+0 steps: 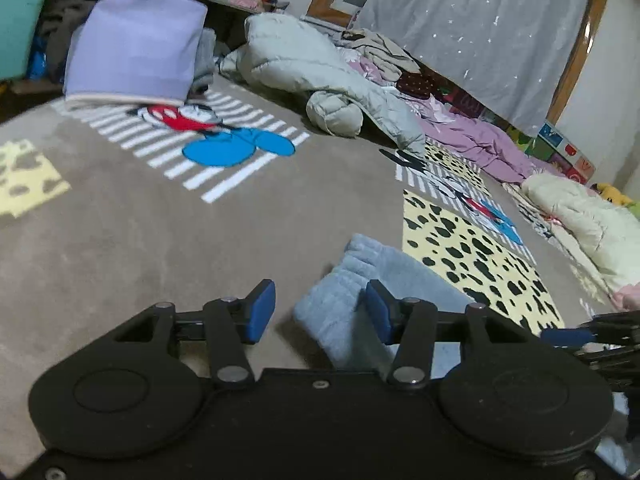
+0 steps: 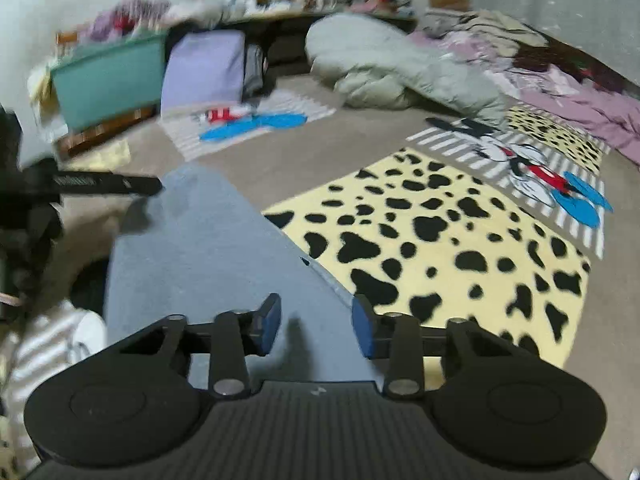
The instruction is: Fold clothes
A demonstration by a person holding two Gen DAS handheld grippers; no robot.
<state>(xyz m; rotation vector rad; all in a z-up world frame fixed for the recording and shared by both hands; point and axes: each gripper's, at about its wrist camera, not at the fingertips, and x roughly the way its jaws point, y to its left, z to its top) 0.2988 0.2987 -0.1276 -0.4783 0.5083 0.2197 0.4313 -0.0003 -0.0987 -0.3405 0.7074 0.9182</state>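
The left gripper (image 1: 316, 310) and right gripper (image 2: 316, 326) both hang partly open, gripping nothing, over a light blue fleece garment (image 2: 208, 248) lying flat on the patterned rug (image 2: 440, 232). Only the left view shows its ribbed cuff (image 1: 356, 264).

- The fleece garment (image 1: 360, 276) near the camera is pale blue.
- The carpet (image 1: 120, 240) is grey-brown.
- Its near right panel (image 2: 440, 240) is pale yellow with black blotches.
- Its far left panel (image 1: 208, 140) has white stripes and a cartoon mouse in red, blue and black.
- The cushion (image 1: 136, 44), far left, is lilac.
- The bin (image 1: 20, 20) beside it is teal.
- The puffer jacket (image 1: 304, 64) is pale grey-green.
- The bedding (image 1: 480, 140), far right, is mauve.
- The gripper pads (image 1: 262, 310) are blue.
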